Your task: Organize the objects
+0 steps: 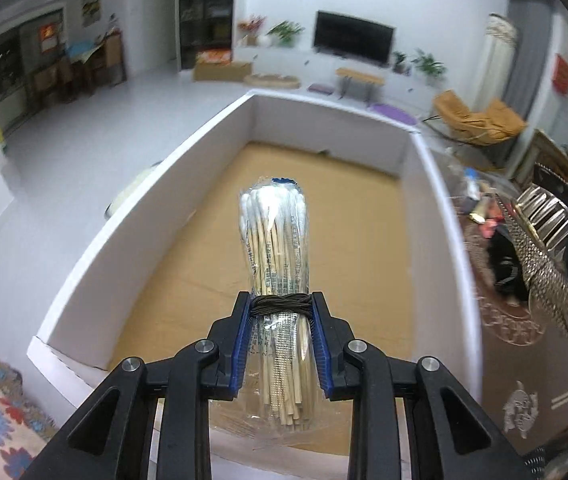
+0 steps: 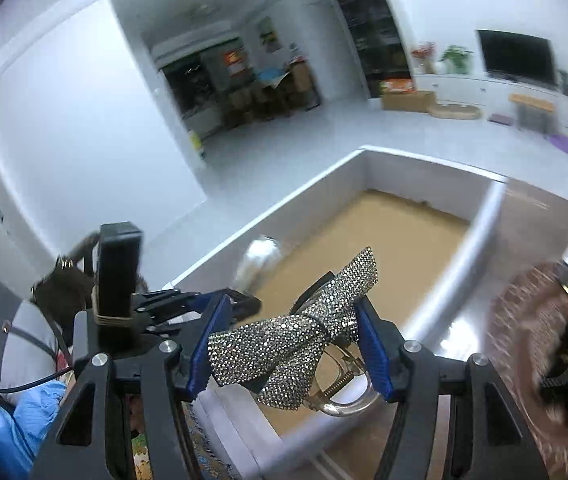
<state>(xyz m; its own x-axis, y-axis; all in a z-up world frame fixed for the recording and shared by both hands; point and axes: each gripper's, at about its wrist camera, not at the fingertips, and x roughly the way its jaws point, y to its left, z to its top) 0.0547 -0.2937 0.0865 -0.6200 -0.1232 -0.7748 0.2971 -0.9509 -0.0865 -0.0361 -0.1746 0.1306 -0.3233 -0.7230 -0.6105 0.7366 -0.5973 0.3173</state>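
Left wrist view: the left gripper [image 1: 281,308] was clamped on a cotton swab bundle [image 1: 275,248] over the white box [image 1: 131,208], near its front wall. The right gripper [image 2: 290,336] gripped a rhinestone hair clip [image 2: 304,332] above the box's front left corner.

- Open-topped box [image 1: 211,148]: white walls all round, brown floor bare across its whole visible extent; free entry from above.
- Left tool [image 1: 281,340], closed on the cotton swab bundle [image 1: 275,240], hangs over the near part of the box.
- Right tool [image 2: 288,344], gripping the rhinestone bow clip [image 2: 308,332], is just beside it, narrowing passage there.
- Surface [image 1: 524,360] right of the box: cluttered items [image 1: 484,208] obstruct.
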